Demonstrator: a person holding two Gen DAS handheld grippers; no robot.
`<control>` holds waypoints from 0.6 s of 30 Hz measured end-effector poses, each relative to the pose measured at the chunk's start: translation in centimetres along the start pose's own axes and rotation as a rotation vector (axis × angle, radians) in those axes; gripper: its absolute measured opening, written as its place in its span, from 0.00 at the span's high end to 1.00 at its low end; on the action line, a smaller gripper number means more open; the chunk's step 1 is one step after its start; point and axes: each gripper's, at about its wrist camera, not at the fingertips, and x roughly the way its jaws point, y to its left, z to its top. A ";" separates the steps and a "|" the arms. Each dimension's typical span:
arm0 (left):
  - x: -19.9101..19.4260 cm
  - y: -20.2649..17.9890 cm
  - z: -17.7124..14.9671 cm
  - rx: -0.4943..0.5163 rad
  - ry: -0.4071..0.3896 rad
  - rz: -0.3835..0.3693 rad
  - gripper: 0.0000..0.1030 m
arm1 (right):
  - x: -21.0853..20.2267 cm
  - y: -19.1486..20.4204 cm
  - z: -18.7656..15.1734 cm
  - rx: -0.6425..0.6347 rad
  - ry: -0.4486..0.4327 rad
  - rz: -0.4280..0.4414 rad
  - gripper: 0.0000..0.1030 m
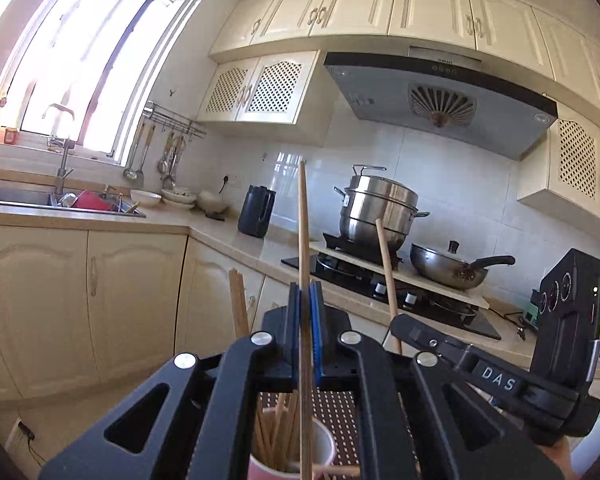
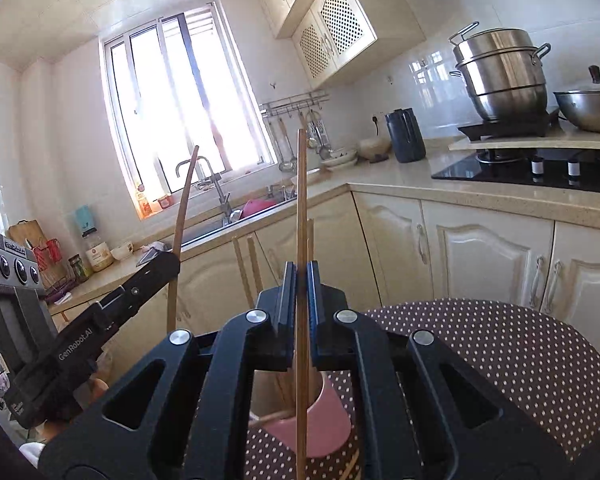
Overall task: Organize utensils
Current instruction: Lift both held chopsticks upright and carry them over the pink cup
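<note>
Left gripper (image 1: 305,304) clenched on upright chopstick (image 1: 302,216); right gripper (image 2: 300,280) likewise clamps own chopstick (image 2: 301,200). Pink cup (image 2: 320,420) sits directly beneath both, right seemingly nearer.

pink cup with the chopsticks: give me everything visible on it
The pink cup is a plain, smooth, round container, ceramic or plastic by its look, with a pale inside wall and no handle in view. It stands upright on the brown white-dotted cloth, directly below both hand-held grippers. A bundle of light wooden chopsticks stands in it, leaning against its rim, and one lies across the rim. The gripper frames hide much of its wall and its base.
</note>
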 end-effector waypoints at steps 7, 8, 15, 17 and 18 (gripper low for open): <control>2.6 0.3 0.0 0.005 -0.061 0.003 0.95 | 2.3 0.2 0.0 -0.043 -0.082 0.028 0.94; 2.9 0.4 0.0 0.004 -0.075 0.012 0.95 | 2.6 0.3 0.1 -0.054 -0.090 0.031 0.94; 4.3 0.7 -0.4 -0.003 -0.112 0.011 0.95 | 4.2 1.0 -0.4 -0.093 -0.124 0.064 0.94; 4.4 0.6 -0.5 0.005 -0.128 0.022 0.95 | 4.3 1.0 -0.7 -0.097 -0.128 0.069 0.94; 4.6 0.7 -0.6 0.003 -0.124 0.013 0.95 | 4.3 0.9 -0.8 -0.094 -0.126 0.075 0.94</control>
